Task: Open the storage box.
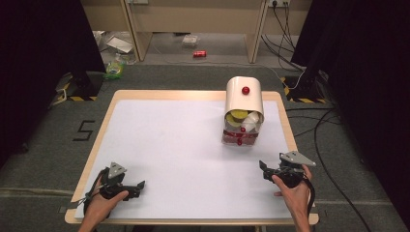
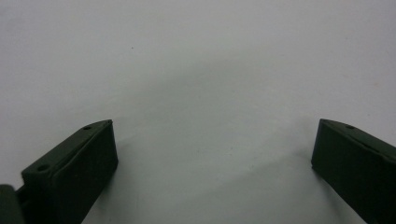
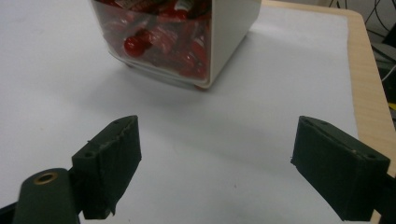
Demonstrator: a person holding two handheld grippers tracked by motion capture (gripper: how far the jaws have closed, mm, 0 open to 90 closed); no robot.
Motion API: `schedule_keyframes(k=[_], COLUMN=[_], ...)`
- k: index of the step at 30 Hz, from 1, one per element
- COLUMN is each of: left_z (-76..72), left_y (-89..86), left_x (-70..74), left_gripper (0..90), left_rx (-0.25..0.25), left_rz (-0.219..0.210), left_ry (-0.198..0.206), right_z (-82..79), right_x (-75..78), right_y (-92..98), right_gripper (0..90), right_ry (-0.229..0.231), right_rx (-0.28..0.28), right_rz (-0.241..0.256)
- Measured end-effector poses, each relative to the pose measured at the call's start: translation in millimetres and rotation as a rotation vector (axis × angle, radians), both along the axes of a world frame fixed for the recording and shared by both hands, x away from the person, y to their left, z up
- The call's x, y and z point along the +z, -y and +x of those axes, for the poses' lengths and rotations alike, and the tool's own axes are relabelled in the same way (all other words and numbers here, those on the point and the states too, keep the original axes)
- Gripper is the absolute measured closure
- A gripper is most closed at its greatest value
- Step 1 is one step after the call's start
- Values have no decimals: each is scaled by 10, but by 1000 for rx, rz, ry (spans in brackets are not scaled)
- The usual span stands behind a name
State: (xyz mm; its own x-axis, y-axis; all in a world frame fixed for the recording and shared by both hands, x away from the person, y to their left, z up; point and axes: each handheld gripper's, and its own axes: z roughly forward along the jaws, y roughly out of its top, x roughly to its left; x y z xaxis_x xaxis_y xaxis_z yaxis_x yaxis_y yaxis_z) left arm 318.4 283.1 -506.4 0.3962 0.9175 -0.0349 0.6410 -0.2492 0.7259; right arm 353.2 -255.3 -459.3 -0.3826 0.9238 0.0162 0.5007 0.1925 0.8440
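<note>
A person's left claw (image 1: 140, 184) rested low at the near left corner of the white-covered worktop (image 1: 159, 145), its jaws spread wide and holding nothing; in the left gripper view they framed bare white surface. To the right, the right claw (image 1: 263, 168) sat near the front right edge, likewise released and empty, its jaws pointed toward the cream bread-bin-style container (image 1: 244, 112) standing toward the far right of the worktop, well apart from both claws. The container's rounded lid carried a red knob (image 1: 245, 90); yellow and white items showed at its open mouth, and its clear lower drawer (image 3: 159, 37), packed with red packets, carried a red knob (image 3: 134, 45) of its own in the right gripper view.

The step looked to be a reach for the container, best done by the nearer right claw: keeping the jaws wide on approach, centring them on a knob before closing, and bracing the light box with the left claw should it slide.

The worktop had a pale wooden rim. Beyond it lay grey carpet, trailing cables (image 1: 333, 145), a red can (image 1: 199, 53) on the floor and dark curtains on both sides.
</note>
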Motion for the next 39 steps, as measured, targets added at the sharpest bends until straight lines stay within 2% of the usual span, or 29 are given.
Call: schedule_keyframes(k=[7,13,27,39], left_z=[0,0,1,0], left_y=[0,0,0,0], left_x=[0,0,0,0], left_gripper=[0,0,0,0], left_rx=[0,0,0,1], left_rz=[-1,-1,-1,-1], left_ry=[0,0,0,0], right_z=[78,60,66,170], right_x=[145,288,574,739], right_y=[-123,-218,-469,-594], right_gripper=[186,205,235,244], right_ry=[29,53,109,142], right_rx=[12,40,103,109], right_rz=[3,-11,0,14])
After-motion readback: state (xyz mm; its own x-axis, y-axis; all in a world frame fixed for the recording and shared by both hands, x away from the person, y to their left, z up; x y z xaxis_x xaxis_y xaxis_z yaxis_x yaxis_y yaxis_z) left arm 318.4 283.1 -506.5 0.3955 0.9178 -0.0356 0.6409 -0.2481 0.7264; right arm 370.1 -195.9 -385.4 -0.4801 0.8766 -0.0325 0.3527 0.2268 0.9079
